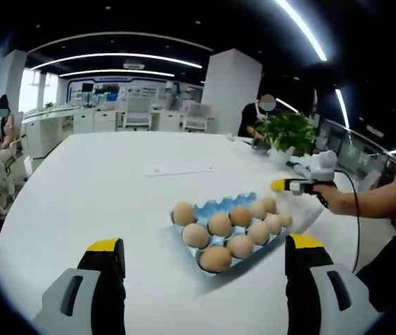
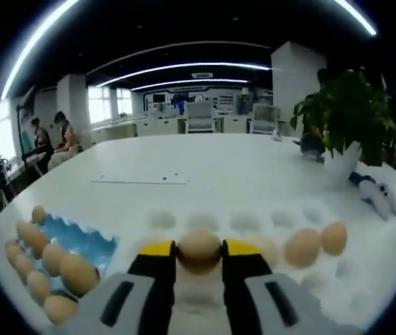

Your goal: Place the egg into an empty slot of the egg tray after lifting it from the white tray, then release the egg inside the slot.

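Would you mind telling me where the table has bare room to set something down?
Free: the wide tabletop left of the blue egg tray, out to the paper sheet. Crowded: the white tray beside it, where the right tool grips an egg, and the plant corner.

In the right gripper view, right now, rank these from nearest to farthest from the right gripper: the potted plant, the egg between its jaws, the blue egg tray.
1. Egg: held between the right gripper jaws, over the white tray.
2. Blue egg tray: low on the left of the picture, beside the gripper.
3. Potted plant: far across the table, upper right of the picture.
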